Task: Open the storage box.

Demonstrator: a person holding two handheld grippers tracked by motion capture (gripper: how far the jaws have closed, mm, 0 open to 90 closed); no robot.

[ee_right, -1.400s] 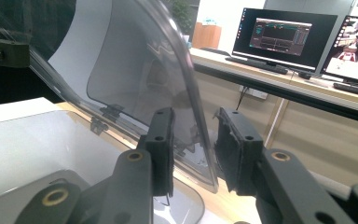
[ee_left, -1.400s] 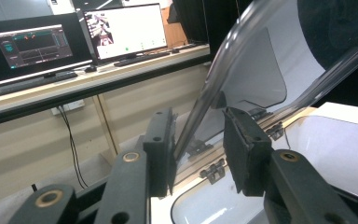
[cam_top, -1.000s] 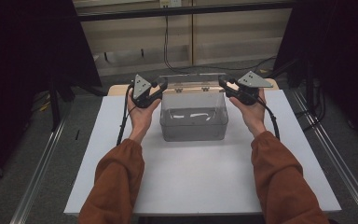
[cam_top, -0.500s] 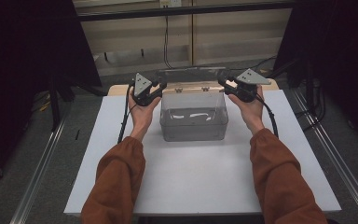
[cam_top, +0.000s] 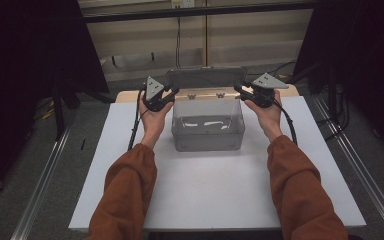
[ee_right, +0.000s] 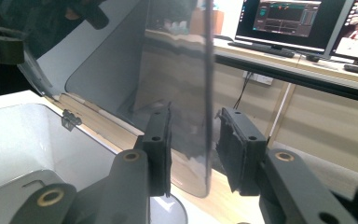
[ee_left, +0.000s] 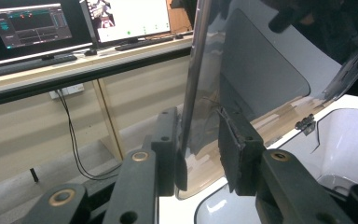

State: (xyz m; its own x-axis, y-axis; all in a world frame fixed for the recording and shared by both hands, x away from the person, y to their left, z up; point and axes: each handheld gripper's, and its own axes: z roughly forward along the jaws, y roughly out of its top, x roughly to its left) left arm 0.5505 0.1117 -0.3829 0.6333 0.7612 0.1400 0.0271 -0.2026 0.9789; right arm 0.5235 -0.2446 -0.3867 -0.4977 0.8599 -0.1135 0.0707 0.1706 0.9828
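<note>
The clear box's hinged lid stands upright, each end edge between the parted, unclamped jaws of the left gripper and right gripper

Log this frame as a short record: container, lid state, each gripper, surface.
container: clear plastic rectangular box, upright on the table
lid state: clear hinged lid raised, standing at the box's far edge
left gripper: open, jaws straddle the lid's edge with a gap on one side
right gripper: open, jaws straddle the lid's opposite edge
surface: white tabletop
</note>
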